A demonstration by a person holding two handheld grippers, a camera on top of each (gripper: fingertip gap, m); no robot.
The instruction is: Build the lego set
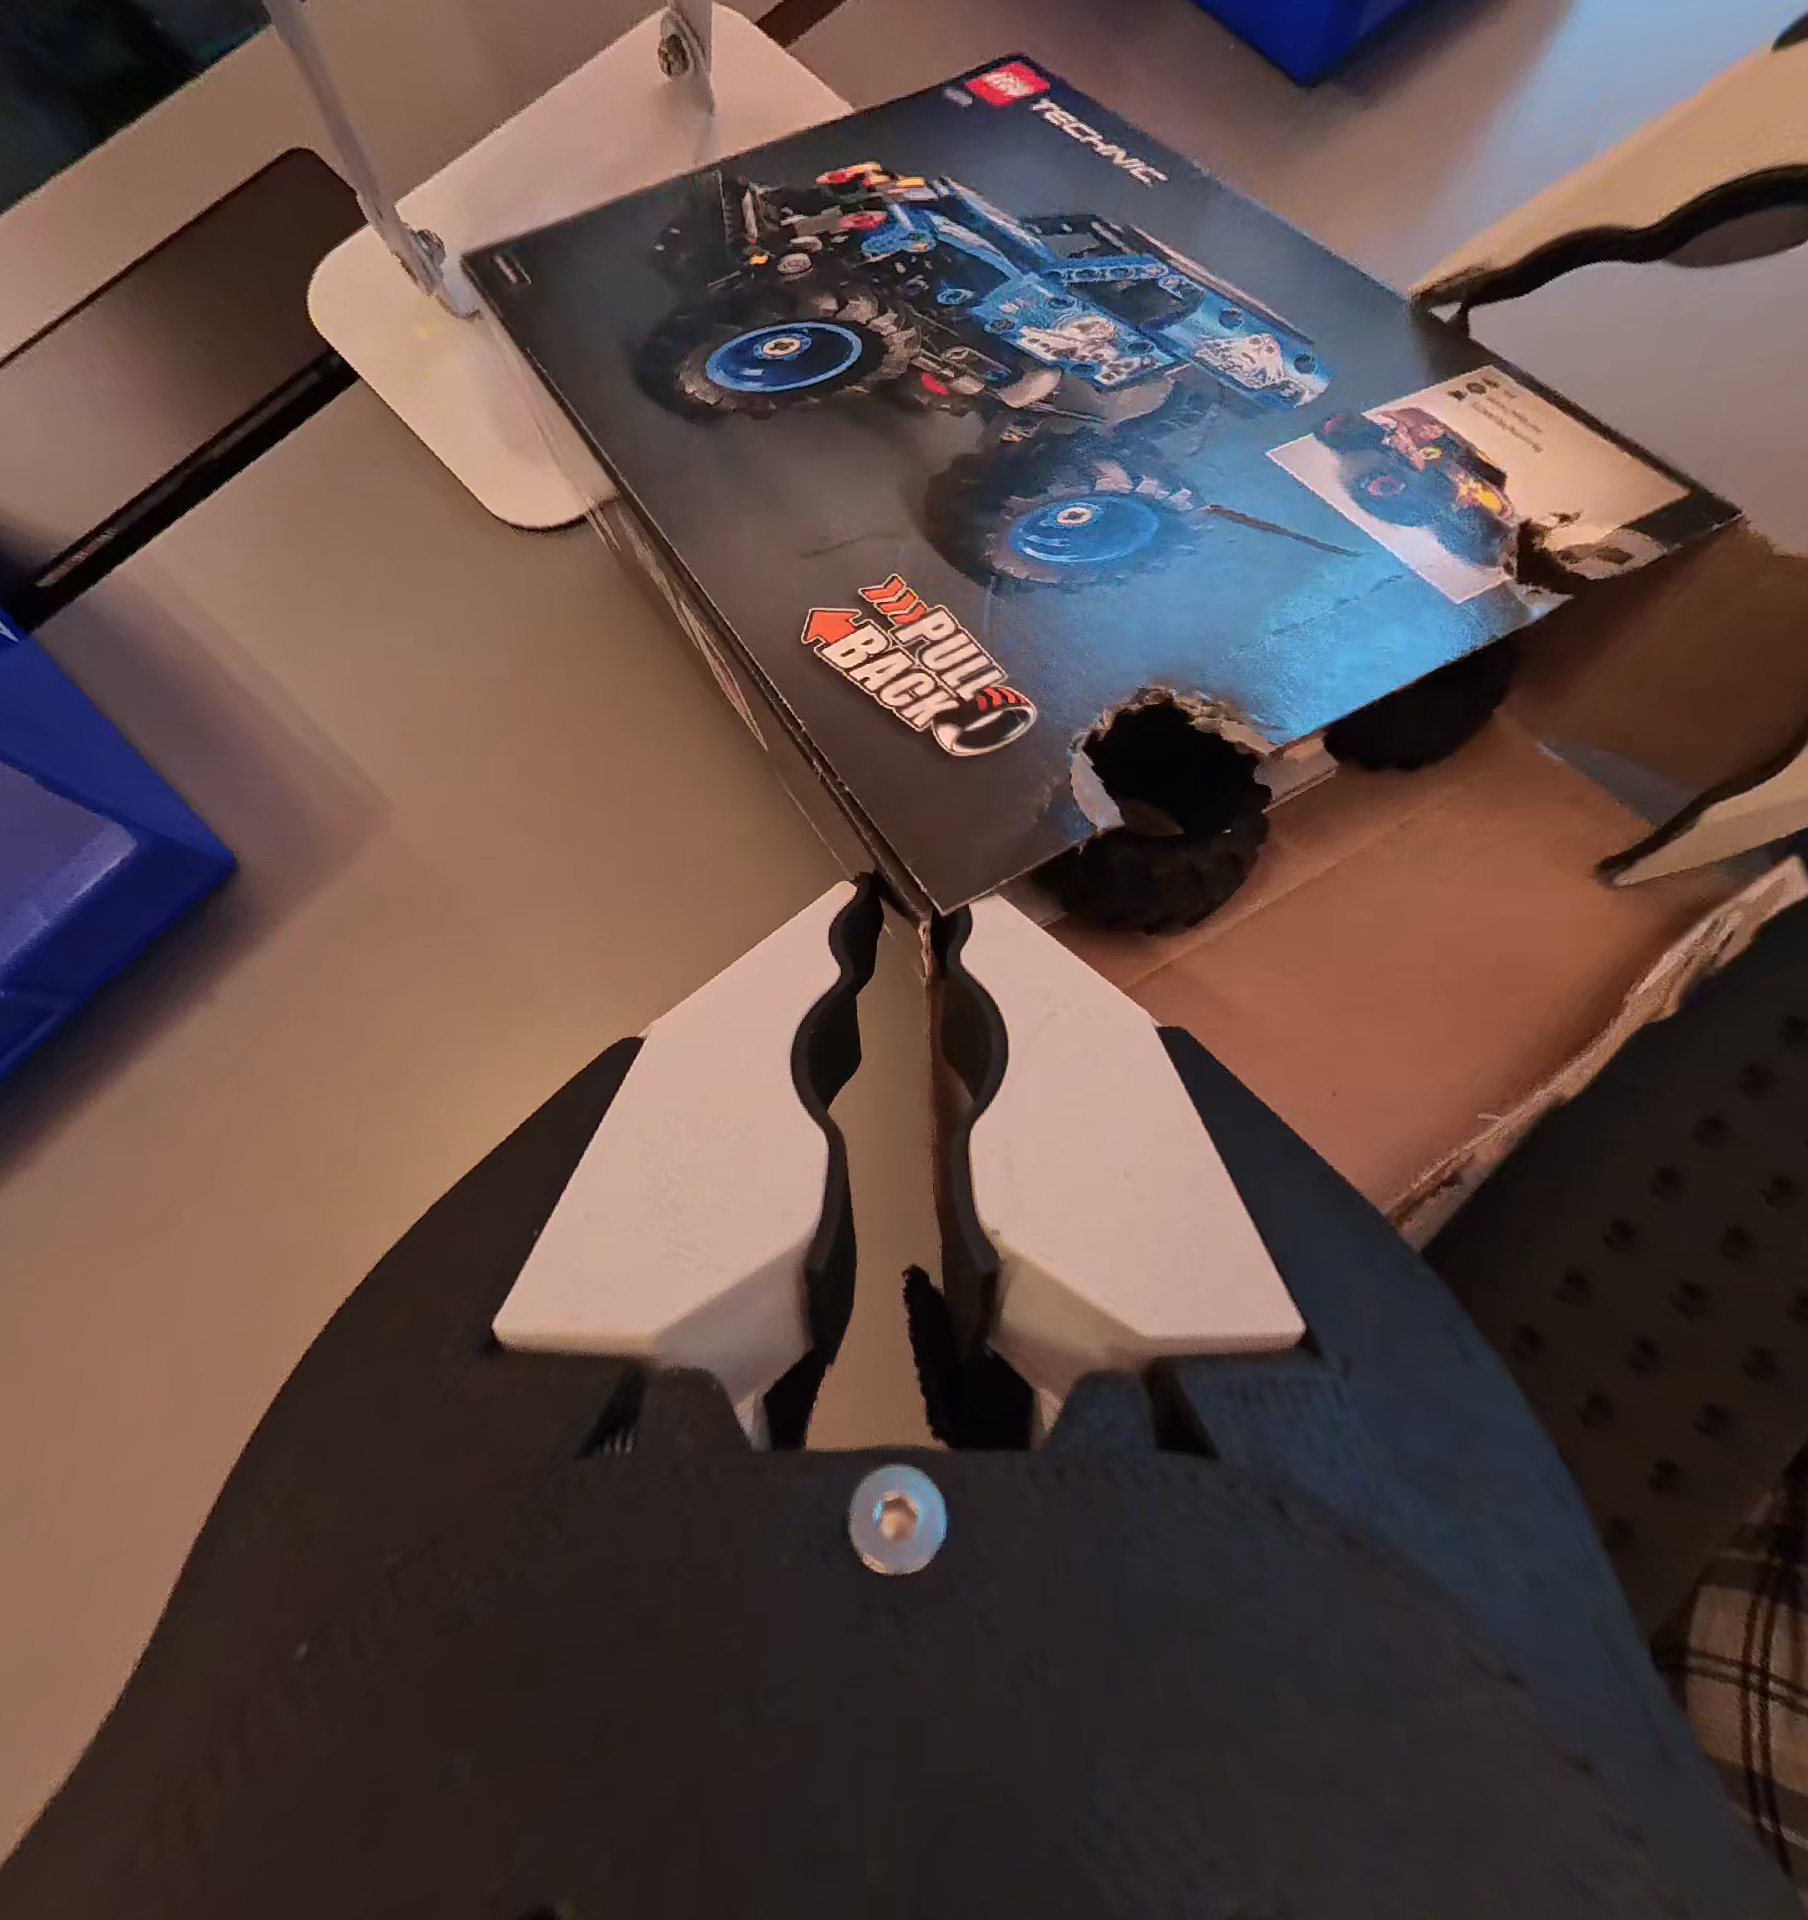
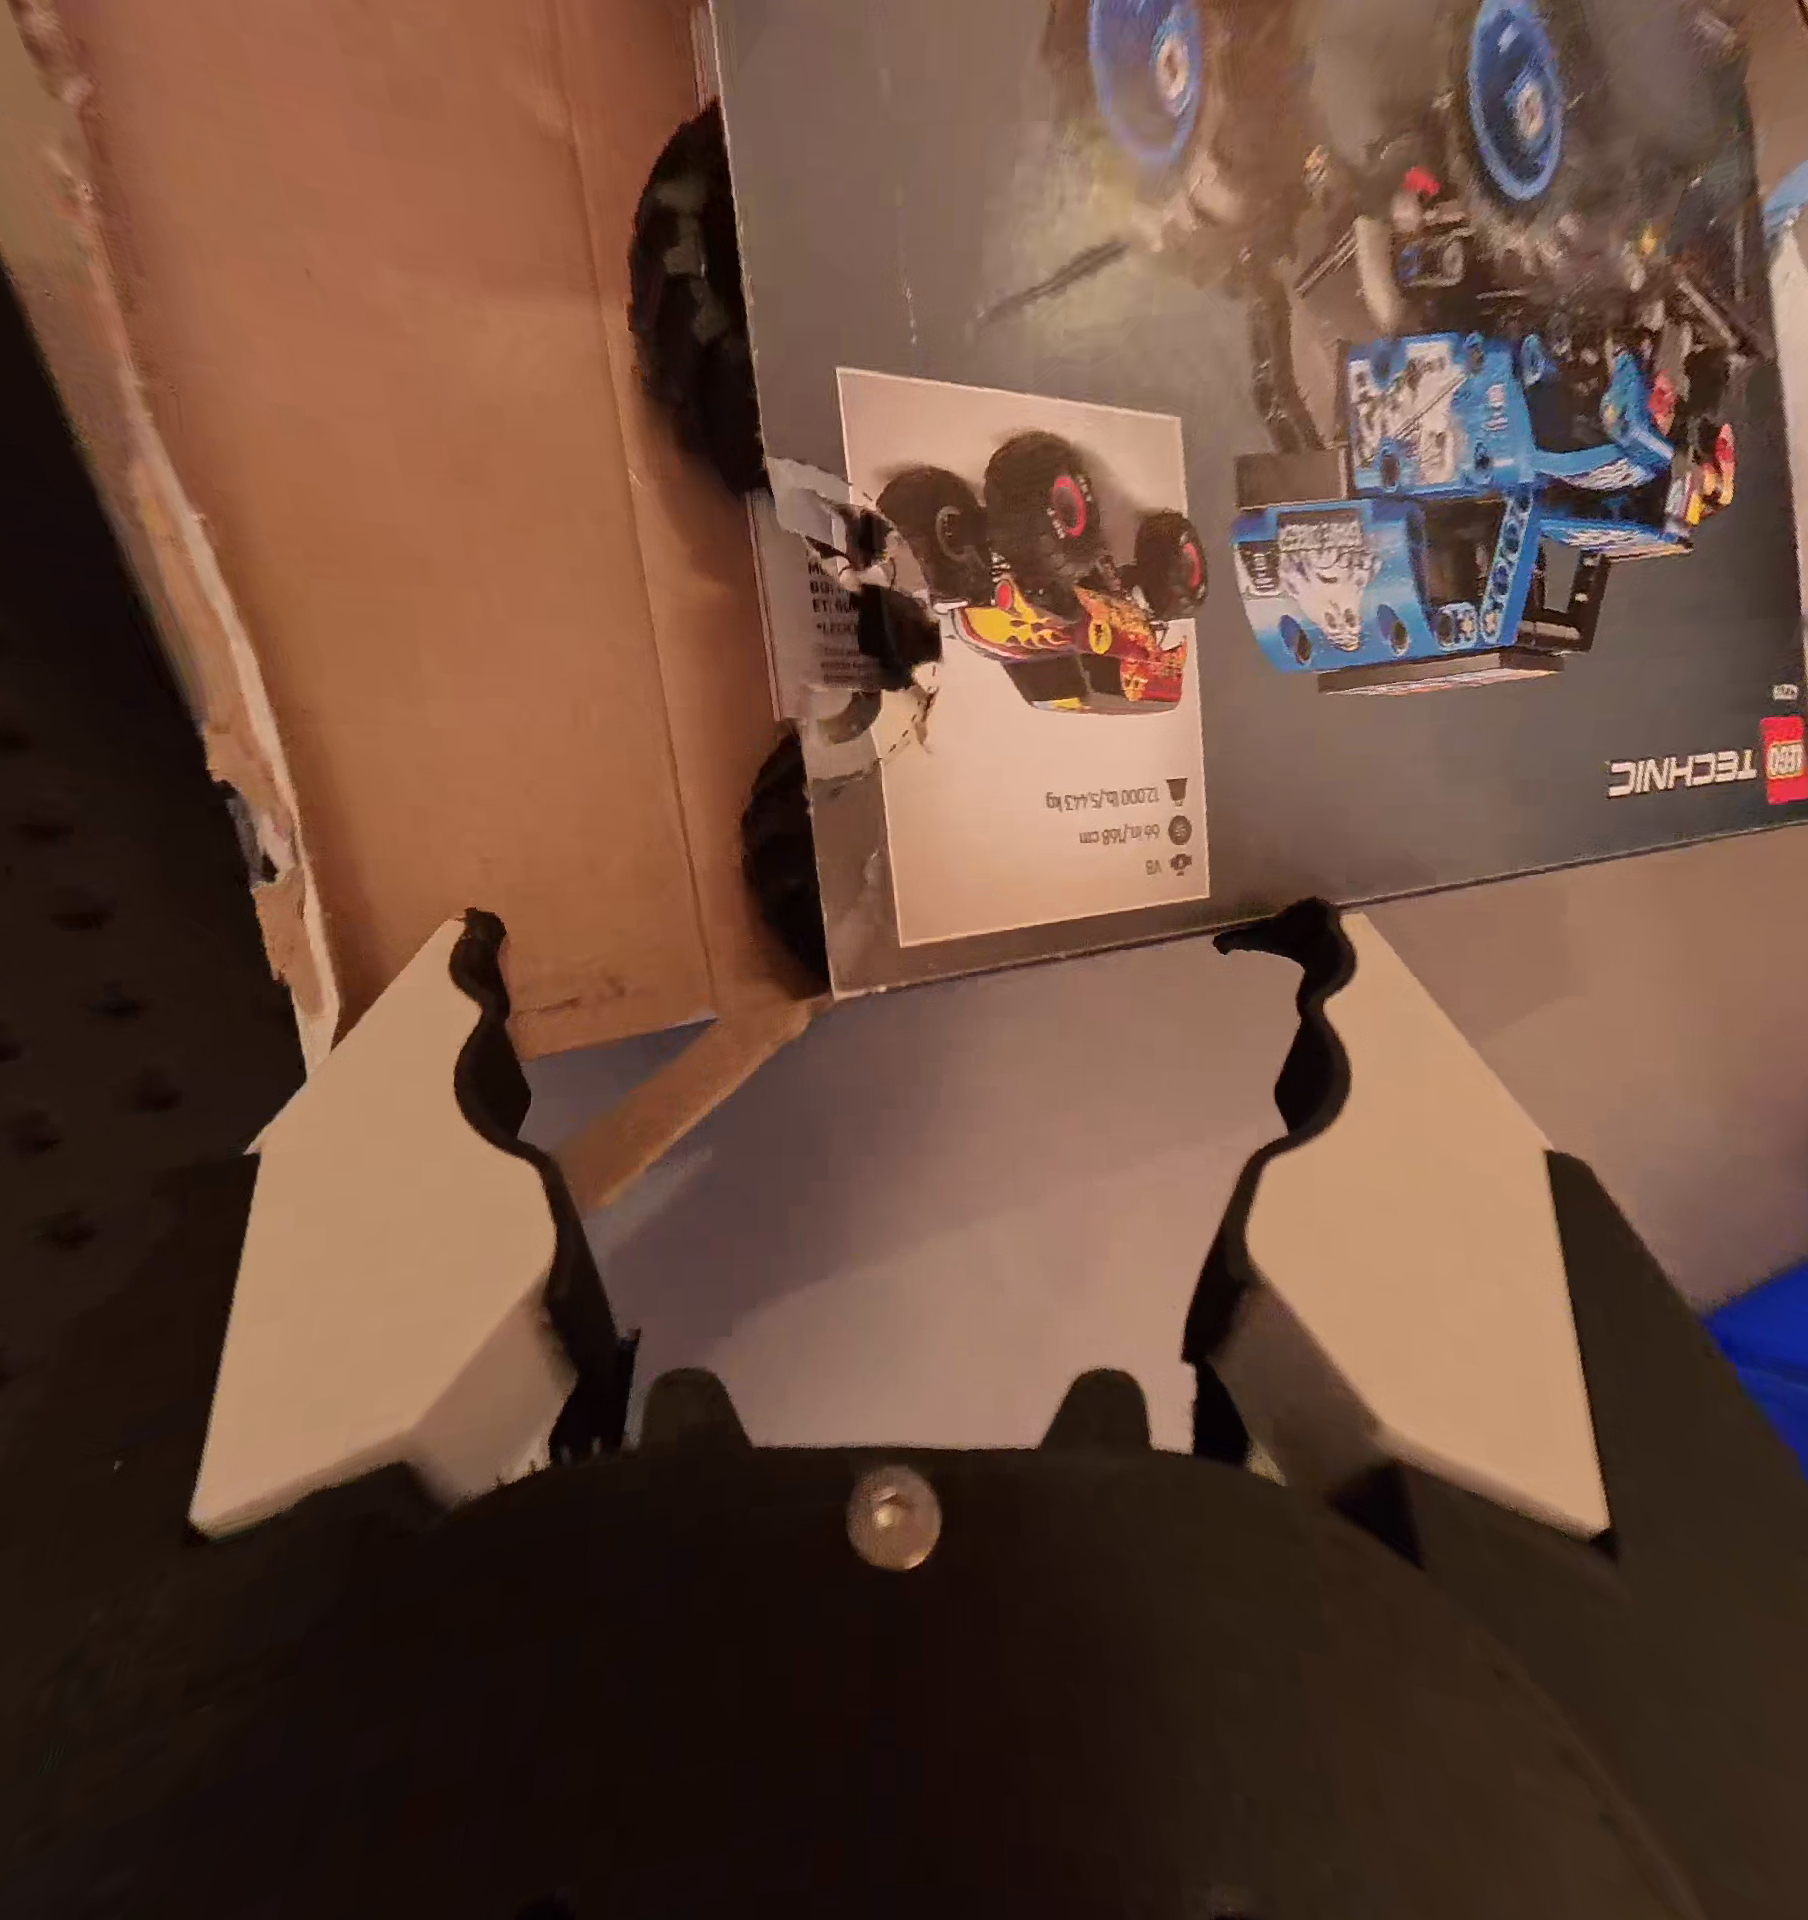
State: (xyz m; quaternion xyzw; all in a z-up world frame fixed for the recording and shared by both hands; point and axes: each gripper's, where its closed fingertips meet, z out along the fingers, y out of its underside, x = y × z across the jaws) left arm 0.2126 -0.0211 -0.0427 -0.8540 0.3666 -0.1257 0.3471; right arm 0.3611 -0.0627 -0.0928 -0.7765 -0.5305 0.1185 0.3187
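- The left gripper (image 1: 905, 914) has its jaws drawn narrow, pinching the near corner of the lego box (image 1: 983, 468); a side edge of the box runs down between the black pads.
- The box lies flat on the grey table (image 1: 464, 831), printed lid upward, with a blue monster truck pictured on it.
- At the box's near-right end the brown cardboard flap (image 1: 1399, 935) hangs open, and the lid's edge there is torn ragged.
- Two black tyres (image 1: 1160, 831) show inside the box, under that torn edge.
- The right gripper (image 2: 900, 935) hovers just beside the box's open end, jaws spread wide and holding nothing; in the left wrist view it shows at the right of the box (image 1: 1710, 436).
- Left of the box sits a blue bin (image 1: 38, 852), well apart from it.
- Beyond the box's far-left corner a white stand base (image 1: 432, 384) touches or slips under it, with metal legs rising from it.
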